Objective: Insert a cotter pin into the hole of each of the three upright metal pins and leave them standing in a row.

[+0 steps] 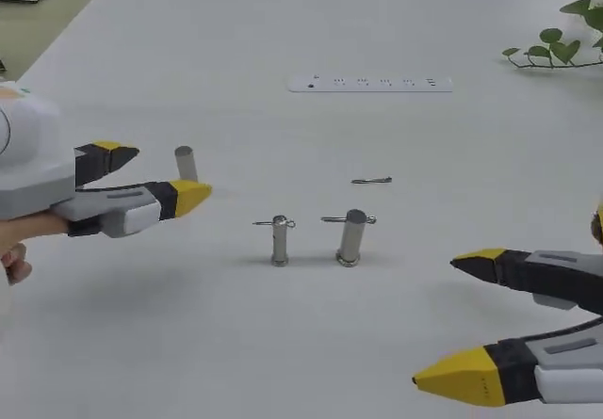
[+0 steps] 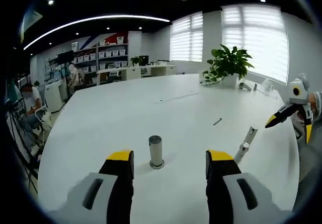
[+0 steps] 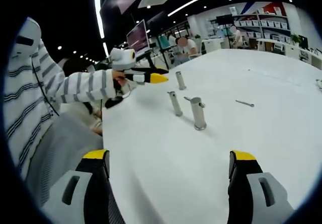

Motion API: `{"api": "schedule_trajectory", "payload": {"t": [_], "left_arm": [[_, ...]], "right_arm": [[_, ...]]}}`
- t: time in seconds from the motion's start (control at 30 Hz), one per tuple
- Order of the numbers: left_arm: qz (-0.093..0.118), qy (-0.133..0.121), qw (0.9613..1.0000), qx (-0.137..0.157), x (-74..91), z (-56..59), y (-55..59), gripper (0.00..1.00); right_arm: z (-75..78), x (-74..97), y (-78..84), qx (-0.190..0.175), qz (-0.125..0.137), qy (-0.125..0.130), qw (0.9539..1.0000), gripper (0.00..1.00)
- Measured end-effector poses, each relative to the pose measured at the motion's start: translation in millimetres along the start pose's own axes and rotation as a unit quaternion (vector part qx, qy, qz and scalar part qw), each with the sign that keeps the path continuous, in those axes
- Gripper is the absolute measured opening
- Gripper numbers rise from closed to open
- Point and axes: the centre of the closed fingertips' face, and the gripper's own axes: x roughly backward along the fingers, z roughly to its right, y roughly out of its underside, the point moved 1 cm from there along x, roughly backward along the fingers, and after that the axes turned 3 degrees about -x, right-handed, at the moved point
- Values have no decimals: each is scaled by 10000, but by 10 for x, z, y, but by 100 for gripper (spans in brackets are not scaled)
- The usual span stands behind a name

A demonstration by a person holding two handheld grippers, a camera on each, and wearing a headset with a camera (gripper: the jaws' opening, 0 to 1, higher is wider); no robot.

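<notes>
Three upright metal pins stand on the white table [image 1: 283, 334]. The bare pin [image 1: 186, 165] [image 2: 156, 152] [image 3: 179, 80] stands at the left, just ahead of my open left gripper [image 1: 160, 169] [image 2: 170, 158], which holds nothing. The middle pin [image 1: 279, 240] [image 3: 174, 103] and the right pin [image 1: 350, 237] [image 3: 198, 113] each carry a cotter pin through the top. A loose cotter pin [image 1: 371, 181] [image 2: 217, 121] [image 3: 245, 103] lies flat behind them. My right gripper [image 1: 443, 320] [image 3: 168, 158] hovers open at the near right, well apart from the pins.
A white power strip [image 1: 369, 84] lies further back on the table. A potted plant [image 1: 565, 42] [image 2: 226, 63] sits at the far right corner. A person's striped sleeve [image 3: 75, 88] holds the left gripper [image 3: 146, 77].
</notes>
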Motion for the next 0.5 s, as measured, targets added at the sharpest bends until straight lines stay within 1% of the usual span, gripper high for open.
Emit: {"api": "schedule_trajectory", "payload": {"t": [0.1, 0.17, 0.23, 0.3, 0.33, 0.4, 0.43, 0.47, 0.5], "left_arm": [[-56, -114, 9999, -7, -103, -53, 44, 49], [-98, -230, 9996, 102, -147, -96, 52, 48], [-171, -263, 9995, -24, -183, -102, 58, 46], [-232, -235, 9994, -132, -224, -94, 66, 43], [-248, -267, 9992, -151, -234, -98, 68, 42], [-371, -328, 9981, -359, -256, -122, 96, 43], [-464, -271, 9976, -439, -273, -105, 125, 43], [-539, -265, 9969, -516, -293, -98, 150, 44], [-525, -278, 9969, -515, -311, -94, 151, 43]], "right_arm": [[4, -1, -4, -21, 14, 23, 10000, 100], [-4, -3, -3, -36, 18, 13, 10000, 100], [-6, -4, -27, -91, 94, 17, 9999, 100], [-2, -1, -39, -89, 106, 28, 9999, 100], [0, -1, -39, -77, 88, 34, 9999, 100], [6, -2, -36, -77, 66, 46, 9999, 100], [8, -2, -35, -83, 61, 49, 9999, 100], [10, -3, -34, -89, 60, 52, 9999, 100], [10, -6, -35, -97, 68, 53, 9999, 100]]}}
